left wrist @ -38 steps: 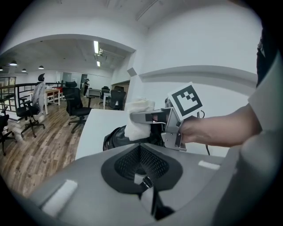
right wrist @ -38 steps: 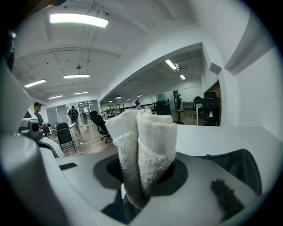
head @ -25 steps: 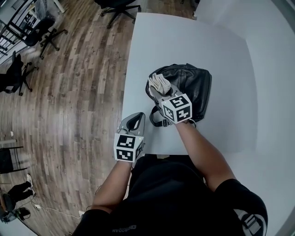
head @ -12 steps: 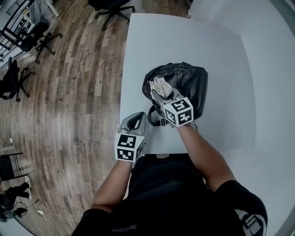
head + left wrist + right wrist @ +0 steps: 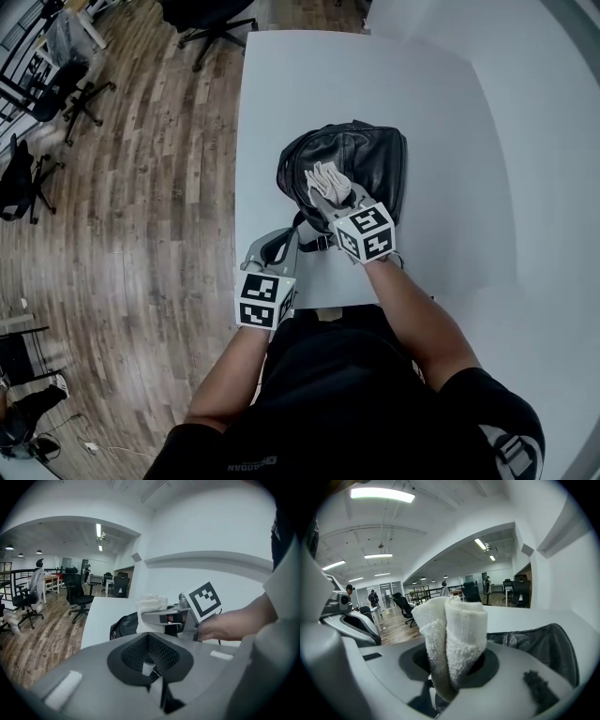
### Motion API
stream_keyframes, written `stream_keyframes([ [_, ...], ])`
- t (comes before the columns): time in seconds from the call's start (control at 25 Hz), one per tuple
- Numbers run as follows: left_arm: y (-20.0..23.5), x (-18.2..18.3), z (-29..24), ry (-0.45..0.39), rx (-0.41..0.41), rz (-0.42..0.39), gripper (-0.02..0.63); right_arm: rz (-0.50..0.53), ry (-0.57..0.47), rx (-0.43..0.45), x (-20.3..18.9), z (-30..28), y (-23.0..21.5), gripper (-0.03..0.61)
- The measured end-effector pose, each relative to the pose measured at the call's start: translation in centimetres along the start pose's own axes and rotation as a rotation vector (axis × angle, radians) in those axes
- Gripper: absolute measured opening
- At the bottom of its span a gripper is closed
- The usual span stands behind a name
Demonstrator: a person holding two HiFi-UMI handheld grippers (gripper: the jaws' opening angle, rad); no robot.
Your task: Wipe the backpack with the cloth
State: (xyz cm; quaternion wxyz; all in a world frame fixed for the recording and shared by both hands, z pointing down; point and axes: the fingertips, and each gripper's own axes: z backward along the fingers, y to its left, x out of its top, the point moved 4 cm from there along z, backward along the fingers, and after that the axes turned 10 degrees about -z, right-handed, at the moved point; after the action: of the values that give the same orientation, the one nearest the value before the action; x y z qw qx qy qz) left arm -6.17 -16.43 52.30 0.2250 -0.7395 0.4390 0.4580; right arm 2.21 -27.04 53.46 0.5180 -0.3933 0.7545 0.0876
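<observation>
The black backpack (image 5: 361,159) lies flat at the centre of the frame on the white surface (image 5: 309,84), near the surface's lower edge. The folded white cloth (image 5: 325,178) sits over the backpack's left part. It is pinched in the right hand-held gripper (image 5: 330,195), whose jaws clamp its lower end while the rest stands out past them. The left hand-held gripper (image 5: 272,246) is at the lower left of the backpack, just beside its strap (image 5: 314,246), with its jaws pressed together and nothing between them. Wooden floor (image 5: 141,234) fills the left of the frame, with office chairs (image 5: 56,89) at the upper left.
</observation>
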Motion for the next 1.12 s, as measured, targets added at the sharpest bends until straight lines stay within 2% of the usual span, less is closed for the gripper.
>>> stream_keyframes([
  [0.48,-3.0,0.7,-0.8,-0.007,-0.063,-0.051,0.006,-0.033,-0.041,-0.067,-0.4,4.7,-1.8,0.110],
  [1.12,-5.6,2.1,-2.1,-0.020,-0.137,-0.095,0.006,-0.079,-0.154,-0.216,1.0,12.2,-5.8,0.110],
])
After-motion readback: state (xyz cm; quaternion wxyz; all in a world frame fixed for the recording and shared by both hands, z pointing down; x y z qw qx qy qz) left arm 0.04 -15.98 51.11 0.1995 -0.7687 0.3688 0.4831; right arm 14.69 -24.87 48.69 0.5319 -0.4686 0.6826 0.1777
